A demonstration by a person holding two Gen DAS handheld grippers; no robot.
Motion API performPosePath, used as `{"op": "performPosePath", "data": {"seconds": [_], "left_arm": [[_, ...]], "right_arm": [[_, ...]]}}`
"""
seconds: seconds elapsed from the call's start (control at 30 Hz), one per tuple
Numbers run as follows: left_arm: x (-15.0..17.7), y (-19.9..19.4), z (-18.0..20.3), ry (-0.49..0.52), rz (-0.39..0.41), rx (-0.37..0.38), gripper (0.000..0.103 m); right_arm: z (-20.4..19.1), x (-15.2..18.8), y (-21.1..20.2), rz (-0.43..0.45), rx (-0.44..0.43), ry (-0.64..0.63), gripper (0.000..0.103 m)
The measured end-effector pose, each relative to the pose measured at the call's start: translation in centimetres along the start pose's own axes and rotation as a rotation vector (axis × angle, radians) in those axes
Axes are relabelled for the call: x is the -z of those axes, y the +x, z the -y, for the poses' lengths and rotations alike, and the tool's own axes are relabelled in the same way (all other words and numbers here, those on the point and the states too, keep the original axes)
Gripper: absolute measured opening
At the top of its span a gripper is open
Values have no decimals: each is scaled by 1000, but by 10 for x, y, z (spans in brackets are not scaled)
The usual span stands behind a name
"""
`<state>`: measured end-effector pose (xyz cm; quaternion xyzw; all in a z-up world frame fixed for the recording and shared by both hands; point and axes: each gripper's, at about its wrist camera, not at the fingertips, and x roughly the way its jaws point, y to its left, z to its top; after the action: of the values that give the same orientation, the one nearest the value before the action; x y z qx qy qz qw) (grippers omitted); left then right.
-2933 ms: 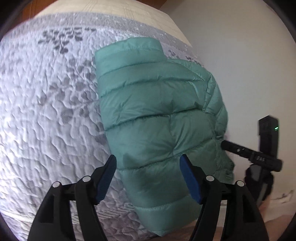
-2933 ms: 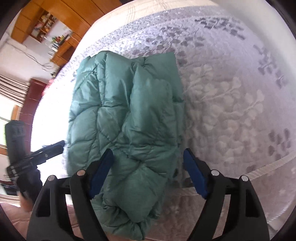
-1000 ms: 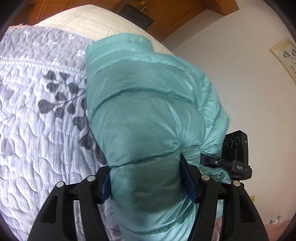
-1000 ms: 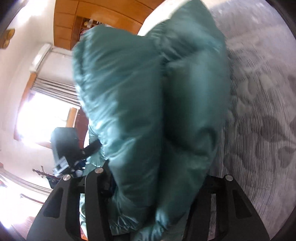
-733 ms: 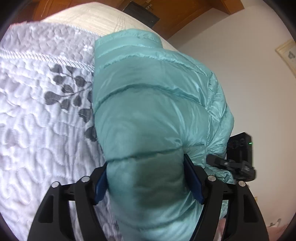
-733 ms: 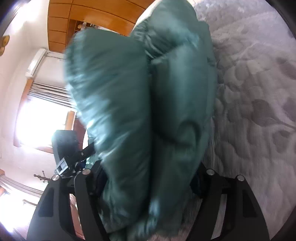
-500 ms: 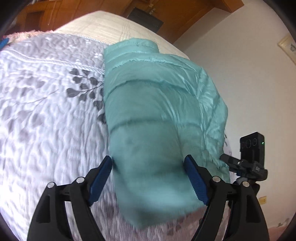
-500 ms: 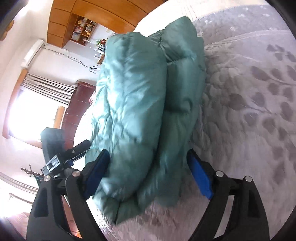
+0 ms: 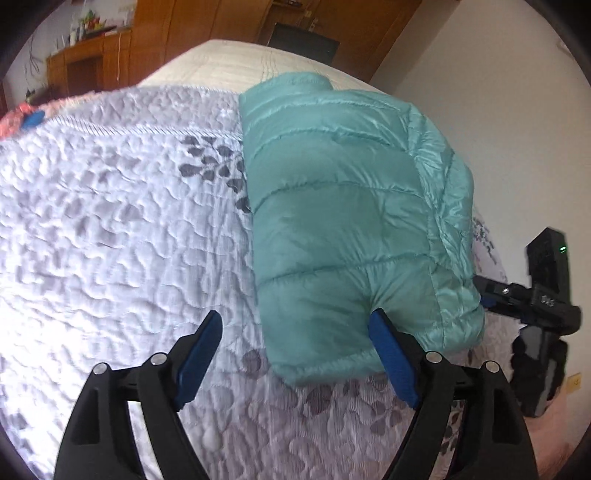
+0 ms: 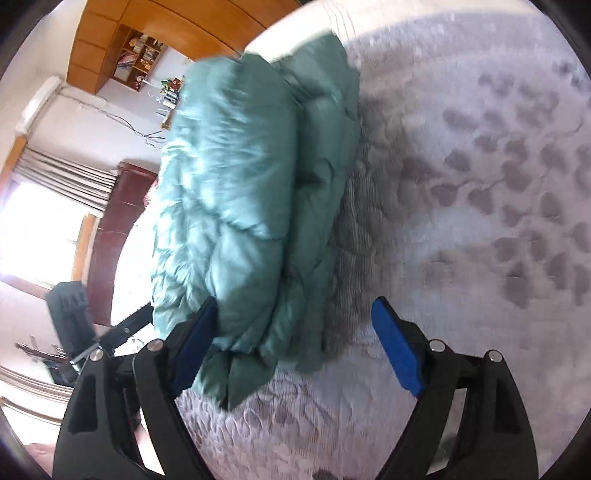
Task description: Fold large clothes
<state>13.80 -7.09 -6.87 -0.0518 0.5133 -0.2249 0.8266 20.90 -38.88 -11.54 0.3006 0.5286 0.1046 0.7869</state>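
Jacket (image 9: 347, 221), teal puffer, lies folded in a bundle on the bed (image 9: 110, 229), long axis running away from both tongs; near end just ahead of them; left tongs (image 9: 295, 354) sit left of its centreline, right tongs (image 10: 295, 339) right of it, neither clearly nearer; both tongs' jaws have just been opening, now wide, gripping nothing, near end partly between them; left view shows the smooth top panel; right view, blurred, shows the stacked layers along the side.

Home bedroom: quilted bed (image 9: 110, 229), wooden wardrobe (image 10: 110, 33).
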Motion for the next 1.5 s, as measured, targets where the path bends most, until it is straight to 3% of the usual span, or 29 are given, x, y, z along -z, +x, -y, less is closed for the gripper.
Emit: {"op": "performPosePath", "data": {"seconds": [0.27,0.43,0.53,0.97,1.5], "left_arm": [[16,-53,27,4,23,-140,86],[29,-79,46,23,83,-245,86],[31,-84,51,26,94,-264,86],[44,-119,63,27,104,-345,86],[52,-133,70,29,107,-367,86]], "right_arm": [[-54,33,-35,26,258,-108,94],[-79,63,-57,70,356,-179,94],[-87,71,-70,98,392,-212,94],[-106,79,-91,156,456,-249,94],[-116,90,-101,175,483,-265,94]]}}
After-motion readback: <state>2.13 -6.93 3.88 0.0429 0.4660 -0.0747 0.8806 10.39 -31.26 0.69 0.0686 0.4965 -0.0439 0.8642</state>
